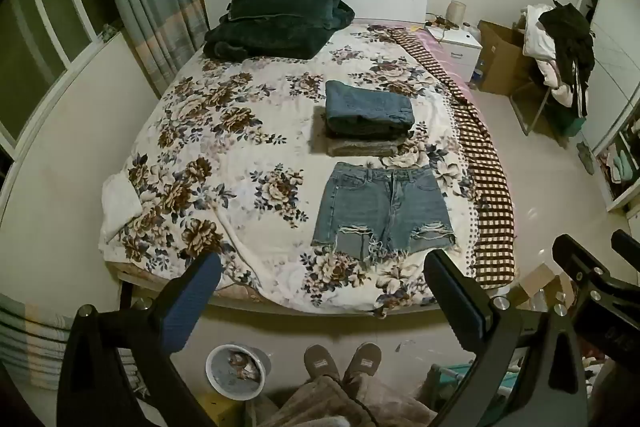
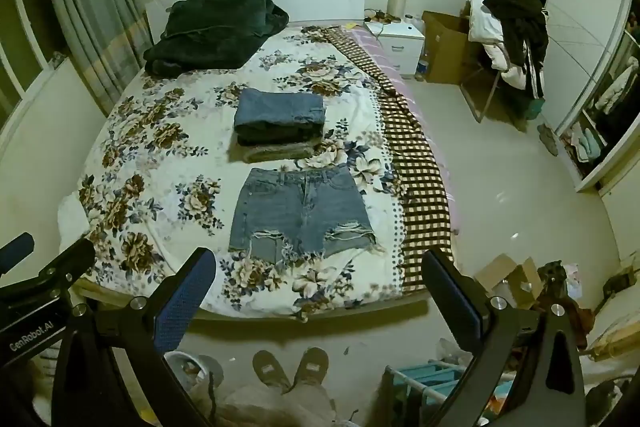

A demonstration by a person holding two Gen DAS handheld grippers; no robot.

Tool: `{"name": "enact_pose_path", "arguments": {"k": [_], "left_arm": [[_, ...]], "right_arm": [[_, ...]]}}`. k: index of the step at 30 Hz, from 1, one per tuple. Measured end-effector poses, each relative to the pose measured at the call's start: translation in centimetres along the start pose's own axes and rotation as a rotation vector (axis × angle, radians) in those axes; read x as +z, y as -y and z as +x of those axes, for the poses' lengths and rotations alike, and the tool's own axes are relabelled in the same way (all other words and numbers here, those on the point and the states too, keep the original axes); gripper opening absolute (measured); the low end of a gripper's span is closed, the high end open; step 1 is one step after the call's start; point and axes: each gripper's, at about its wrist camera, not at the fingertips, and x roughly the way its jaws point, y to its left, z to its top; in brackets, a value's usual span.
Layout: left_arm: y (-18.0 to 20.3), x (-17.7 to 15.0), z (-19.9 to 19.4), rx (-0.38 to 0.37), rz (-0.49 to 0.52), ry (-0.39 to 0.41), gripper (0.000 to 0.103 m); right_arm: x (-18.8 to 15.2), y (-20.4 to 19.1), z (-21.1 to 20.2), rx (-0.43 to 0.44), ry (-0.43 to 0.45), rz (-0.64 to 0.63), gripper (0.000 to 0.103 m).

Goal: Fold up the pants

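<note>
Hovering left gripper (image 1: 320,291) and right gripper (image 2: 316,287) wide apart, gripping nothing, over denim shorts (image 1: 382,207) lying flat on floral bed (image 1: 224,131)

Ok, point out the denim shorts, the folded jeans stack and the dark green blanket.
denim shorts (image 1: 384,205), left wrist view, middle of front.
folded jeans stack (image 1: 368,109), left wrist view, top layer.
dark green blanket (image 2: 212,31), right wrist view, centre.

We see denim shorts (image 2: 303,213) flat on the floral bedspread (image 2: 160,155), waistband toward the headboard, frayed hems toward us. Just behind them sits a folded stack (image 2: 280,125), jeans on top. Right gripper (image 2: 320,291) hangs over the bed's near edge, jaws wide apart, holding nothing. Left gripper (image 2: 36,279) pokes in at the left edge; its jaws aren't readable here.
</note>
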Motion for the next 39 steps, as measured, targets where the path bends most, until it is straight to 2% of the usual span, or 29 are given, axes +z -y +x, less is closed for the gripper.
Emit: {"name": "enact_pose_path", "arguments": {"k": [18, 22, 39], "left_arm": [[0.4, 0.3, 0.1, 0.0, -0.004, 0.013, 0.103], [0.5, 0.9, -1.2, -0.001, -0.004, 0.022, 0.103], [-0.2, 1.2, -1.9, -0.005, -0.004, 0.035, 0.103]], "right_arm": [[-0.3, 0.1, -0.8, -0.005, 0.012, -0.007, 0.103], [-0.7, 0.9, -1.4, 0.001, 0.017, -0.011, 0.103], [-0.1, -0.5, -2.0, -0.002, 0.023, -0.017, 0.103]]}}
